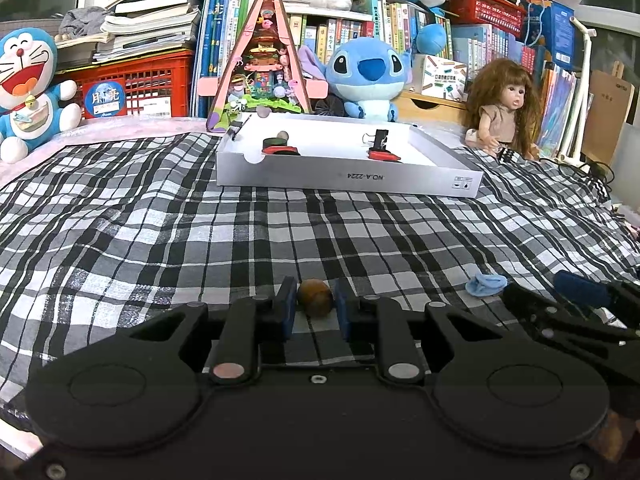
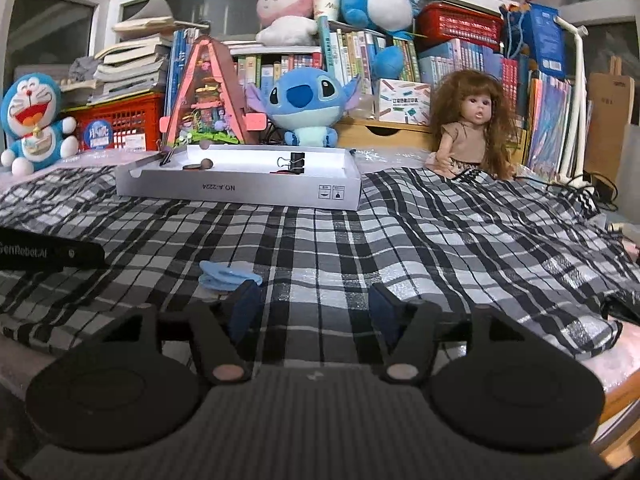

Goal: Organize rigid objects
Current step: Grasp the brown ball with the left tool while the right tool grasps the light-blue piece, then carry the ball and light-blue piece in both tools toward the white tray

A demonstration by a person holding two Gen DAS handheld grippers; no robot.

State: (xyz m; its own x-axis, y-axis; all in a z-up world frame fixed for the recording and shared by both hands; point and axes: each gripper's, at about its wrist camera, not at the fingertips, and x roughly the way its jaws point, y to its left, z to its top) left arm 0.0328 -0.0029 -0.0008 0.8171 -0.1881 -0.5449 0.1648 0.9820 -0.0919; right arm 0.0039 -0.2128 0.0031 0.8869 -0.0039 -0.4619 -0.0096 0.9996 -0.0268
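My left gripper [image 1: 315, 300] is shut on a small brown rounded piece [image 1: 315, 298], low over the checked cloth. My right gripper [image 2: 314, 306] stands open with only cloth between its blue pads; it also shows at the right edge of the left wrist view, right gripper [image 1: 580, 292]. A light blue clip [image 2: 224, 276] lies on the cloth just left of the right gripper's left fingertip, the same blue clip [image 1: 485, 285] lying free. The white shallow box [image 2: 240, 190] at the back holds a black binder clip [image 2: 294, 162], round pieces and red-black discs [image 1: 382, 155].
Plush toys, a doll [image 2: 468, 128], a pink triangular model house [image 1: 260, 60], red crates and shelves of books crowd the back. The left gripper's black body [image 2: 48, 254] juts in at the left. The black-and-white checked cloth [image 2: 400, 240] is rumpled on the right.
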